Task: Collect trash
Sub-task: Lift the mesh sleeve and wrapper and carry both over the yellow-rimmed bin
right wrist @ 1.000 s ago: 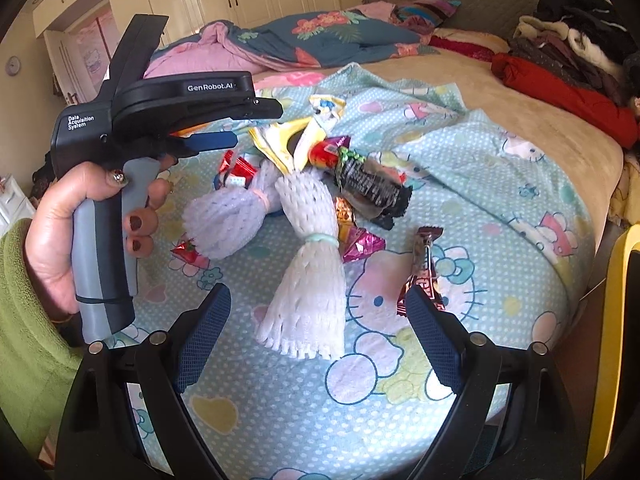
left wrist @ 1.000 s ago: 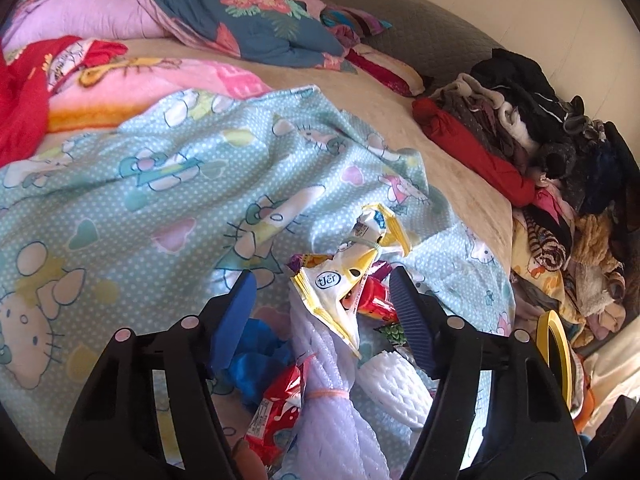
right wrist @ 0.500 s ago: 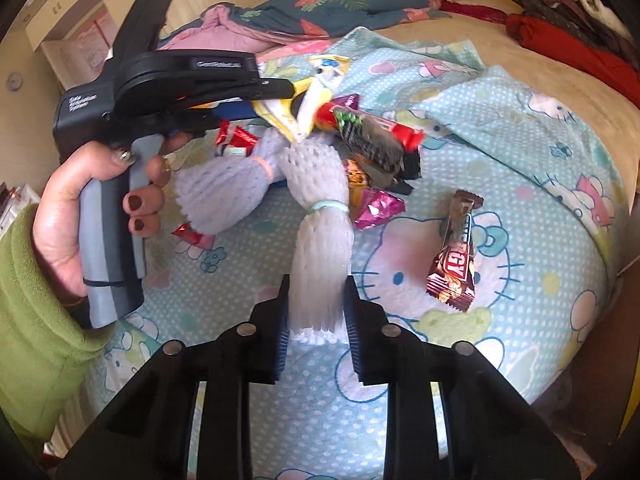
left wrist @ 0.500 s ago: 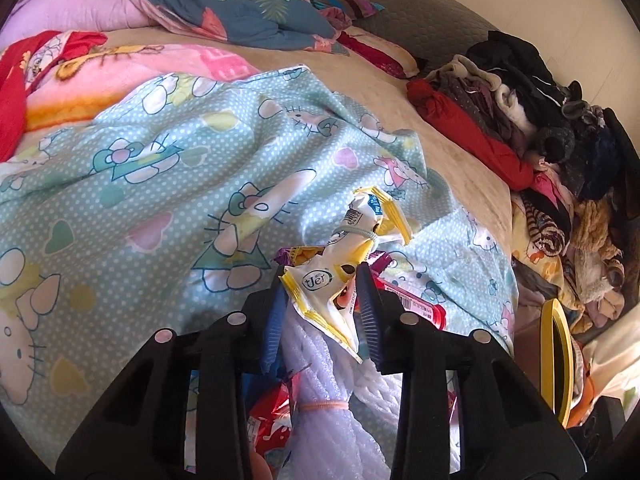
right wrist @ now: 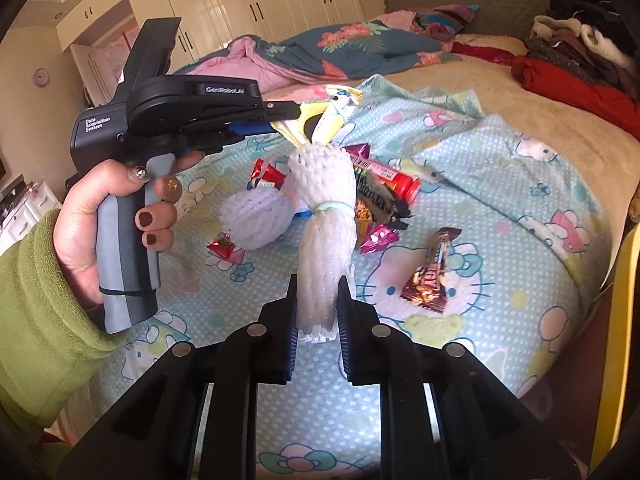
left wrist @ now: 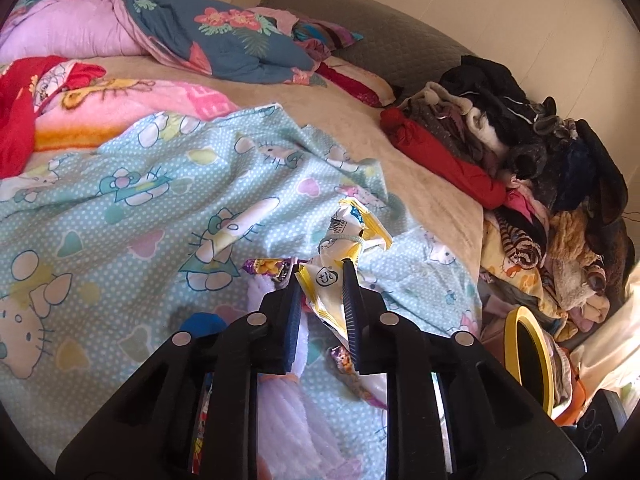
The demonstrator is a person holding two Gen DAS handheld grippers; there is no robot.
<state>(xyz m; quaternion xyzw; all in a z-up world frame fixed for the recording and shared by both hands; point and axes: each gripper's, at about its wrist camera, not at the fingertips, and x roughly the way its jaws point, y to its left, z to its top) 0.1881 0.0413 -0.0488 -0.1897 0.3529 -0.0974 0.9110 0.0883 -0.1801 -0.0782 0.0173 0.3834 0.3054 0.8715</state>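
Observation:
My left gripper (left wrist: 320,276) is shut on a yellow and white snack bag (left wrist: 340,256) tied with a band and holds it above the bed; it also shows in the right wrist view (right wrist: 320,116). My right gripper (right wrist: 318,292) is shut on the lower end of a white foam net bundle (right wrist: 326,240) and lifts it upright. More trash lies on the Hello Kitty sheet (right wrist: 500,184): a second foam net (right wrist: 252,216), a red tube wrapper (right wrist: 388,176), a pink foil wrapper (right wrist: 378,238) and a brown candy bar wrapper (right wrist: 430,276).
A yellow-rimmed bin (left wrist: 528,360) stands beside the bed at the right; its rim also shows in the right wrist view (right wrist: 620,320). A pile of clothes (left wrist: 520,152) lies along the bed's right side. Quilts and pillows (left wrist: 200,36) lie at the head.
Both grippers went from open to shut, the left on the snack bag and the right on the foam net bundle. Both have since lifted their items off the sheet.

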